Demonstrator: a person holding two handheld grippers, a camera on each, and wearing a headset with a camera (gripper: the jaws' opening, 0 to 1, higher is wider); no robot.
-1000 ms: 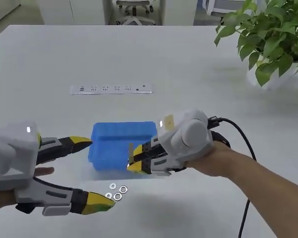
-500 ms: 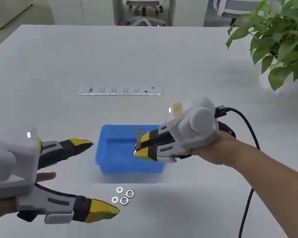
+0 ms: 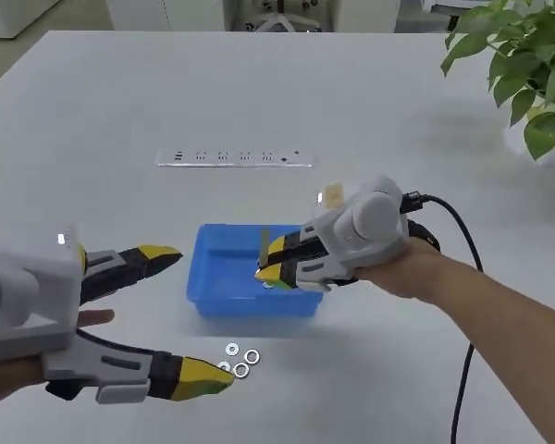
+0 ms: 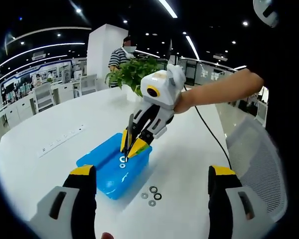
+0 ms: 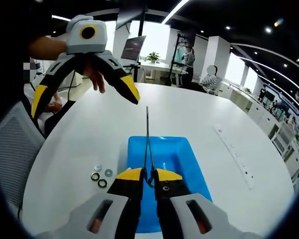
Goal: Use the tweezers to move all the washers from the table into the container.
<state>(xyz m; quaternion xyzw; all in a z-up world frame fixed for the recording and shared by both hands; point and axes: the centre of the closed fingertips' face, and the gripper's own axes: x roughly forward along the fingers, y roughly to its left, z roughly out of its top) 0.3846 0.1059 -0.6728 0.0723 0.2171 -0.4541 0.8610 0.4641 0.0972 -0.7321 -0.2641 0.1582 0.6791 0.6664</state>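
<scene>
My right gripper is shut on thin metal tweezers. Their tips reach over the inside of the blue container. In the left gripper view a washer sits at the tweezers' tip, inside the container; whether it is pinched I cannot tell. A small cluster of washers lies on the white table in front of the container. My left gripper hovers open beside that cluster, holding nothing.
A white power strip lies behind the container. A potted plant stands at the far right. The right gripper's black cable trails over the table's right side.
My right gripper has carried the tweezers from the container's front edge to over its inside. The head camera has shifted. The left gripper stays open near the washers.
</scene>
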